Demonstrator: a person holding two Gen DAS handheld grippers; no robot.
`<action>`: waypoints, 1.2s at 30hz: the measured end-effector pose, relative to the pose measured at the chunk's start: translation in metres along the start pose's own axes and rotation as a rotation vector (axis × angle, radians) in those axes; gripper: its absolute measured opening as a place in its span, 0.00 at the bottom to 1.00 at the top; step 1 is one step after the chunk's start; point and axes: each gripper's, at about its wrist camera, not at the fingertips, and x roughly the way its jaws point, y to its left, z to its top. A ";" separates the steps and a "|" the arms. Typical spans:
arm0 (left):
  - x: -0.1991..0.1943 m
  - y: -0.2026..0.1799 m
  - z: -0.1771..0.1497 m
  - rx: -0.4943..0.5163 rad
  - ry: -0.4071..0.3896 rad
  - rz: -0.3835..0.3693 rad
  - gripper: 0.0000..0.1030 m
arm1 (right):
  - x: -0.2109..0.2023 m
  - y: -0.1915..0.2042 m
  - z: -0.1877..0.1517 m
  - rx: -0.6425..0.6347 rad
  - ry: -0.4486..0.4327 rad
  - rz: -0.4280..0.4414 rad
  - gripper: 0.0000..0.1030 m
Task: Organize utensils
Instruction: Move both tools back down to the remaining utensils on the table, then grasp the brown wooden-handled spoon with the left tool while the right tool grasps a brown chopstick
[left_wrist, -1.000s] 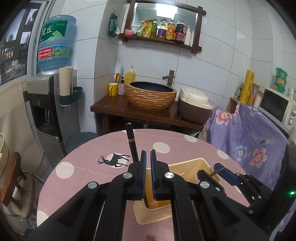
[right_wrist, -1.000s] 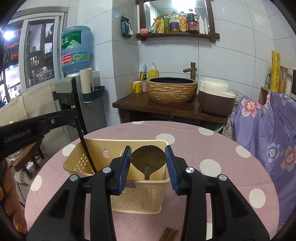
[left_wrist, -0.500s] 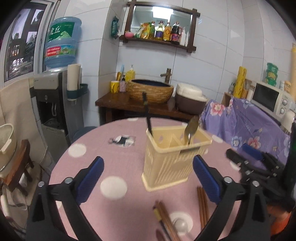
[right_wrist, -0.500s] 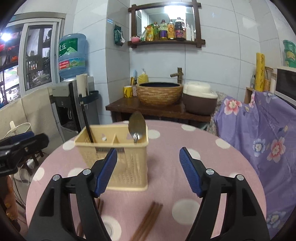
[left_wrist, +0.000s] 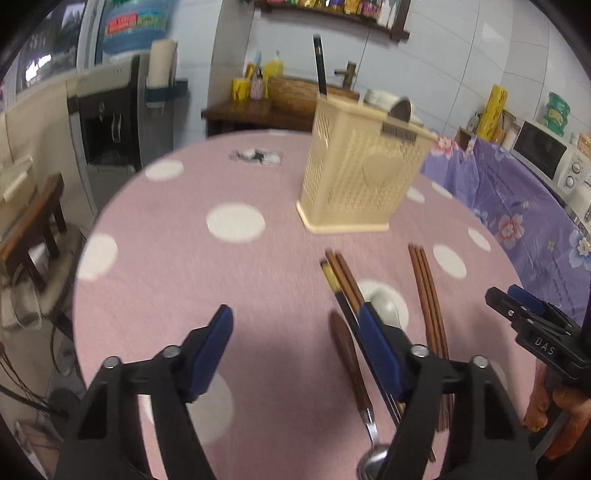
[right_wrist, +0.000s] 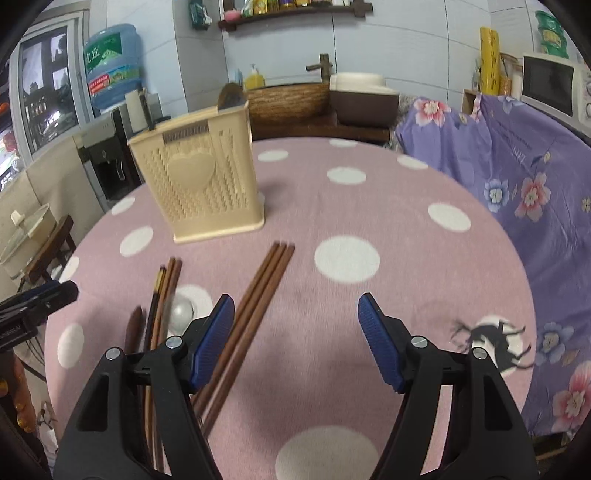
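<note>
Both the left gripper (left_wrist: 295, 328) and right gripper (right_wrist: 295, 317) gape empty; only the left view shows the brown-handled spoon (left_wrist: 351, 365) whole

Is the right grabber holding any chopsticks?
No, the right gripper has its jaws wide open with nothing between them, and the brown chopsticks lie flat on the pink tablecloth.

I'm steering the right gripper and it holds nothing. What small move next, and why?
Probably shift the right gripper a little to its left and lower it over the three brown chopsticks. Its jaws are wide open, the sticks lie loose on the table beside its left finger, and the utensil basket stands just beyond.
</note>
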 end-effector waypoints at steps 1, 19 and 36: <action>0.003 -0.002 -0.004 -0.001 0.018 -0.010 0.58 | 0.002 0.001 -0.004 0.000 0.012 -0.002 0.67; 0.017 -0.020 -0.029 0.041 0.080 0.001 0.53 | 0.025 0.041 -0.039 -0.048 0.196 -0.017 0.54; 0.042 -0.038 -0.029 0.078 0.137 0.039 0.38 | 0.020 0.008 -0.025 0.014 0.161 -0.038 0.44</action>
